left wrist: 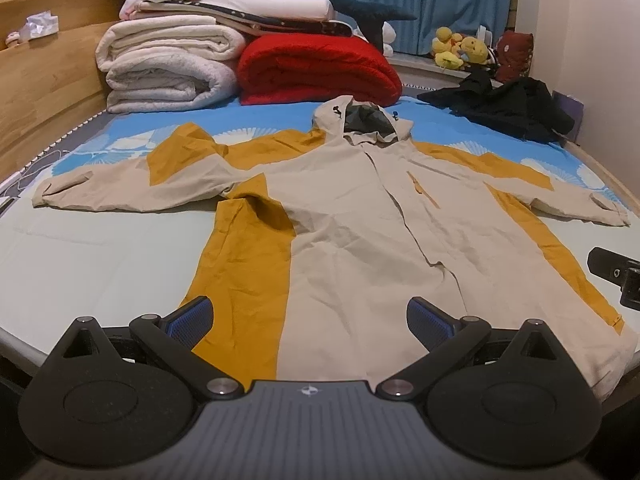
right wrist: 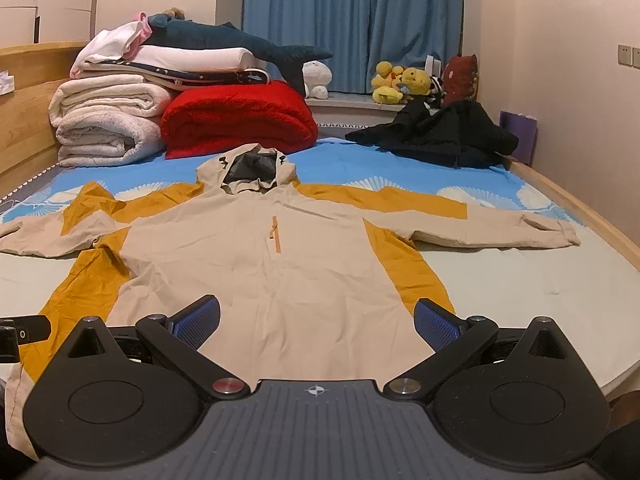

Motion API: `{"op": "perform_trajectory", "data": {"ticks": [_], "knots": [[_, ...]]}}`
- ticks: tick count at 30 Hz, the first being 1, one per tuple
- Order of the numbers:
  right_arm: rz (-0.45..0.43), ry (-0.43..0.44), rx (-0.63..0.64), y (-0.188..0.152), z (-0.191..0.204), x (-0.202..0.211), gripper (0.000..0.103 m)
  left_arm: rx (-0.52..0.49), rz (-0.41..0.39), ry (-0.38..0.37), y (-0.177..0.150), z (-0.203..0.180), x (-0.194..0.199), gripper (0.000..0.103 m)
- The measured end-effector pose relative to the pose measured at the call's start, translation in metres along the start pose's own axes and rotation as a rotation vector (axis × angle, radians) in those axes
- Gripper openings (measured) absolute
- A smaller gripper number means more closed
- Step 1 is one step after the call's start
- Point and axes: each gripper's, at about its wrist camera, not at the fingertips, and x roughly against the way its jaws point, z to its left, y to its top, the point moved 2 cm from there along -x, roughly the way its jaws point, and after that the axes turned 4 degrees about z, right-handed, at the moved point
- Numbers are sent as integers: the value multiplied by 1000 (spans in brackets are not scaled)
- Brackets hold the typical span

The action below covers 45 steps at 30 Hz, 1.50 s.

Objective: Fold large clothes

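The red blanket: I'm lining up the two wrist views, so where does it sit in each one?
Left wrist view: the red blanket lies upper centre, just behind the jacket's hood.
Right wrist view: the red blanket lies upper left of centre, behind and left of the hood.
Shared landmark: the stack of white folded bedding sits directly left of it in both.

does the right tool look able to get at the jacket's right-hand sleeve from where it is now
Probably yes. The right tool is open and empty over the hem, and the sleeve lies flat on the bed with nothing lying on it or between; the black clothes sit well behind.
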Motion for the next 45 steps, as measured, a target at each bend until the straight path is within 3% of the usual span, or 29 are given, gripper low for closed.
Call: {"op": "perform_trajectory", "data": {"ticks": [20, 23, 25, 28, 36, 40, 45], "knots": [[-15, -8, 8, 1, -2, 2, 102, -3, 0, -13, 0, -3, 0, 101], [-26, -26, 2, 3, -3, 3, 102, -12, -3, -17, 0, -3, 1, 96], [-34, -39, -10, 4, -5, 5, 102, -18, -4, -16, 0, -4, 0, 83], [-34, -52, -26, 7, -10, 3, 102, -18, 9, -23, -2, -5, -3, 74], [-6, -85, -93, 9, -23, -3, 102, -13, 27, -21, -2, -4, -9, 59], [2, -74, -116, 11, -28, -4, 101, -21, 10, -35, 8, -1, -4, 57], [20, -61, -124, 13, -33, -9, 100, -33, -53, -78, 53, 7, 3, 57]]}}
